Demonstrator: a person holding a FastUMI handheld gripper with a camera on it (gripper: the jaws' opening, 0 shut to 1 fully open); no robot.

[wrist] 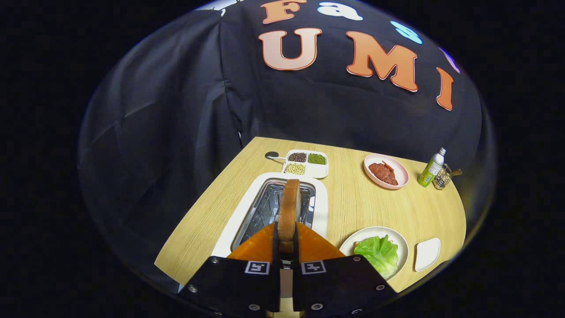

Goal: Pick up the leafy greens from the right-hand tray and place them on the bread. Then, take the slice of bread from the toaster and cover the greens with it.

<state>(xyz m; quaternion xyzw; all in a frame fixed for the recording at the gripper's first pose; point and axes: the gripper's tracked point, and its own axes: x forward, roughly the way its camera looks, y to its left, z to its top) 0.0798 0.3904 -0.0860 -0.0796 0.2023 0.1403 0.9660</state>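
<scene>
My gripper (pixel 286 232) is shut on a slice of bread (pixel 289 207), which stands on edge between the fingers, above the slot of the white toaster (pixel 320 207). To the right of the fingers a white plate (pixel 397 240) holds a green lettuce leaf (pixel 377 255). A brown edge of bread (pixel 355 243) peeks out from under the leaf at its left side.
A small white empty dish (pixel 427 254) lies right of the lettuce plate. Beyond the toaster sits a divided white tray of beans (pixel 306 163) with a spoon (pixel 273 156). A pink plate of meat (pixel 386 171), a bottle (pixel 431 168) and a wire holder (pixel 443 177) stand far right.
</scene>
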